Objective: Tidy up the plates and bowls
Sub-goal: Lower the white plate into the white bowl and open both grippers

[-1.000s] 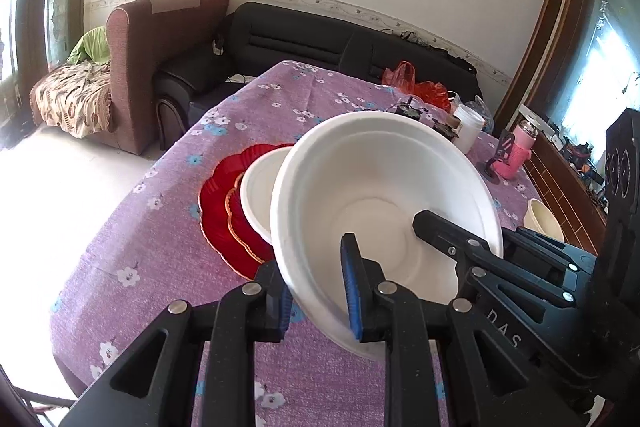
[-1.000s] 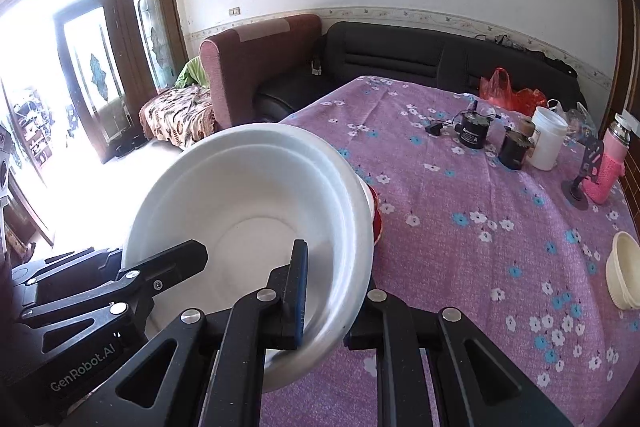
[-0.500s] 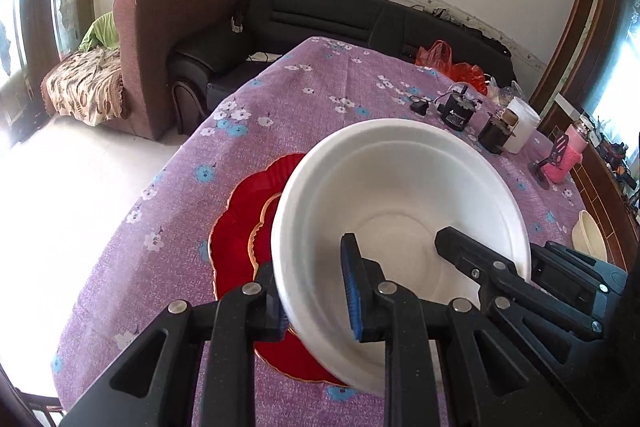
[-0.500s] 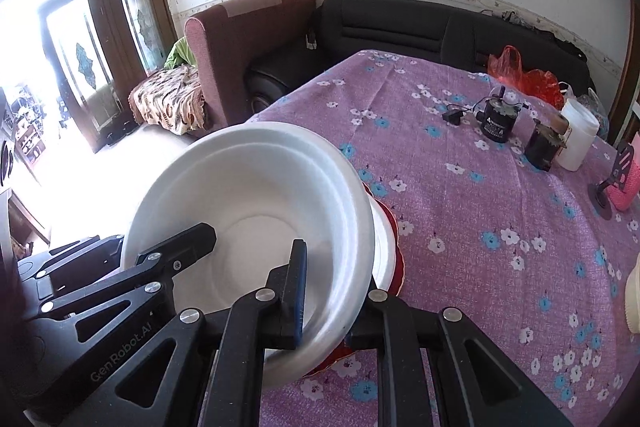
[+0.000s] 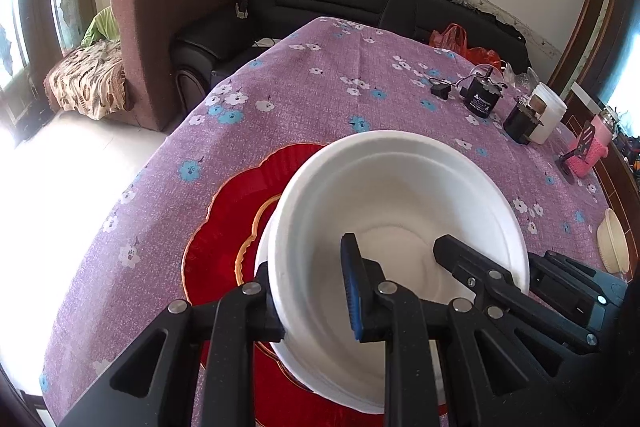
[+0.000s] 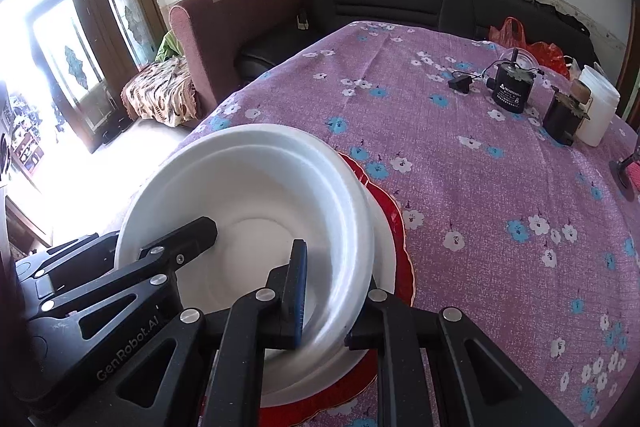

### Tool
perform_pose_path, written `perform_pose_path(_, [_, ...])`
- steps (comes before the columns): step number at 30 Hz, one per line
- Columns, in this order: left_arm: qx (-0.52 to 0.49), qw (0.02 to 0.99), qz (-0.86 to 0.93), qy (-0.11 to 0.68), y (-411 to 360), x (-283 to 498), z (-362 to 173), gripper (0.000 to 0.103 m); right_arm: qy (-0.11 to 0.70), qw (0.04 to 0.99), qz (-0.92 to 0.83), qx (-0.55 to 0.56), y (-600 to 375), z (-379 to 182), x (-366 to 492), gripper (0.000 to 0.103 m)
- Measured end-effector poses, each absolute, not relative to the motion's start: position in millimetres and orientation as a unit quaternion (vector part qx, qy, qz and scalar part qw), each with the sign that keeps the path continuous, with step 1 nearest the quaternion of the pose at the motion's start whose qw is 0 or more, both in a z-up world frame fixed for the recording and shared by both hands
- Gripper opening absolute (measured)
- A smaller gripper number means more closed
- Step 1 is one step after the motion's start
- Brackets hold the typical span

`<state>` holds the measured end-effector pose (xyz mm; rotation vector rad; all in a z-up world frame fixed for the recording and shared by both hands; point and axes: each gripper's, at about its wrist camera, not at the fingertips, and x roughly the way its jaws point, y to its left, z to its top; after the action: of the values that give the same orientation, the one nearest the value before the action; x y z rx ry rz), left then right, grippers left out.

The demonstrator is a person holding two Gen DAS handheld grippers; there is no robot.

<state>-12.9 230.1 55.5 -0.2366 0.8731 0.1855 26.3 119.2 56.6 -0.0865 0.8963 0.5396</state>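
Note:
A large white bowl (image 5: 400,211) (image 6: 256,195) is held by both grippers at opposite rims. My left gripper (image 5: 312,291) is shut on its left rim. My right gripper (image 6: 332,303) is shut on its right rim, and also shows in the left wrist view (image 5: 480,267). The bowl hangs just over a smaller white bowl (image 6: 386,251) that sits on a stack of red scalloped plates (image 5: 240,211) (image 6: 394,211). I cannot tell if the two bowls touch. A cream bowl (image 5: 614,247) sits at the table's right edge.
The table has a purple flowered cloth (image 6: 480,187). At its far right stand a black motor (image 6: 512,87), a second dark device (image 6: 560,115), a white jar (image 6: 596,111) and a pink holder (image 5: 588,151). A sofa and armchair lie beyond the table.
Both grippers have lowered the large white bowl down and forward over the smaller bowl and red plates. The grips have not changed.

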Motion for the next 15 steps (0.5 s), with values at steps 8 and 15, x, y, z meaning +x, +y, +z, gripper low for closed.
perform_pose_path(8, [-0.123,0.896,0.084,0.418,230.4,-13.7,57.5,0.028,0.420,0.869,0.260,-0.027,118.1,55.4,28.2,0.015])
perform_pose_path(15, [-0.124,0.899,0.083,0.411,230.3,-18.7,64.6,0.038,0.418,0.870,0.261,-0.006,114.9,50.5,30.7,0.015])
